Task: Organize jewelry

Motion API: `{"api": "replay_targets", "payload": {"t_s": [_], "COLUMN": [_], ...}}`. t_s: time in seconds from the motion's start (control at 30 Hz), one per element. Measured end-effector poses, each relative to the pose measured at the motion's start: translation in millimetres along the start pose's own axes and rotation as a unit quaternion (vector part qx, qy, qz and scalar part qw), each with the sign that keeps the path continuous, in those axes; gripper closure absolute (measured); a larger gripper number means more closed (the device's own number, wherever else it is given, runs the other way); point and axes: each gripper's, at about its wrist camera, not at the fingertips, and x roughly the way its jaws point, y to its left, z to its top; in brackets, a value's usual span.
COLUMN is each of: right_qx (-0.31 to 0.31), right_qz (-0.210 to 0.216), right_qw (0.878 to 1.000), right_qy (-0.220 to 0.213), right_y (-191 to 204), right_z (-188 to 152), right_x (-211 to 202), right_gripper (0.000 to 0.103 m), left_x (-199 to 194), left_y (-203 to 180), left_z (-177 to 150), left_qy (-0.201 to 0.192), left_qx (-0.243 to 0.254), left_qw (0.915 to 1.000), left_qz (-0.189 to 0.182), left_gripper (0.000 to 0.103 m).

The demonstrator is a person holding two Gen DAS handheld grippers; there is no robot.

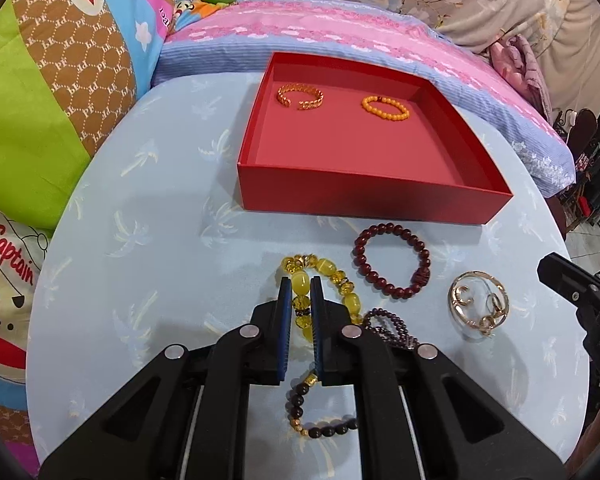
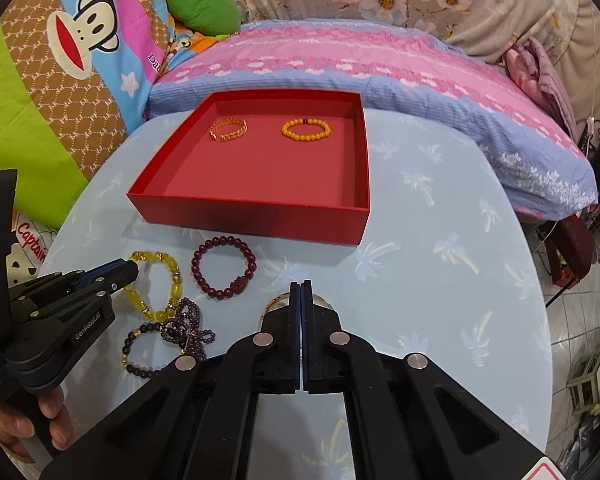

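The left gripper (image 1: pixel 300 284) had its jaws clamped on a large bead of the yellow bracelet (image 1: pixel 328 276), which lay on the table (image 1: pixel 140 240) just in front of the red box (image 1: pixel 364 200). The right gripper (image 2: pixel 301 286) had its jaws pressed fully together, seemingly on the rim of the gold ring bracelet (image 2: pixel 274 304) (most of that piece was hidden behind the fingers, so the hold could not be confirmed). Inside the box 2 pieces already rested near the far wall: a gold cuff (image 1: pixel 300 97) and an orange bead bracelet (image 1: pixel 385 108). Still on the table were the dark red bracelet (image 1: pixel 392 266), a purple bead strand (image 1: pixel 388 330) and a black bead bracelet (image 1: pixel 320 412). The yellow loop touched the purple strand, so a good lift would rise straight and slowly, watching for a snag, then carry over the near wall and set down in the bare front half of the box, clear of the other 2
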Motion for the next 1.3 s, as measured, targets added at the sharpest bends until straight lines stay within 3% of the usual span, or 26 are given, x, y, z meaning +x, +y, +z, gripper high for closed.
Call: {"api": "replay_targets", "payload": {"t_s": [0.37,0.7,0.77,0.9,1.23,1.3], "right_qx": [-0.003,0.04,0.039,0.036,0.014,0.002], "right_qz": [0.0,0.023,0.022,0.016,0.023,0.014], "right_qw": [1.0,0.997,0.997,0.997,0.998,0.998], "right_qy": [-0.016,0.063,0.065,0.059,0.062,0.058], "right_y": [0.9,-23.8,-23.2,-22.2,-9.7,-5.2], "right_z": [-0.9,-30.2,-31.7,-24.8,-13.6,-11.6], "right_x": [-15.3,37.0,43.8,51.6,73.9,75.3], "right_gripper": [0.103,0.096,0.096,0.084,0.084,0.09], "left_x": [-19.1,-1.6,2.2,7.8,19.5,21.4], "left_y": [-5.5,4.8,6.5,9.2,15.7,16.1], "left_z": [-3.7,-11.7,-12.1,-12.5,-14.5,-14.7], "left_qy": [-0.014,0.008,0.012,0.019,0.033,0.035], "left_qx": [0.005,-0.005,-0.007,-0.011,-0.019,-0.021], "left_qw": [0.9999,0.9999,0.9999,0.9997,0.9992,0.9991], "left_qz": [-0.006,0.007,0.007,0.007,0.008,0.008], "left_gripper": [0.094,0.094,0.094,0.094,0.094,0.094]}}
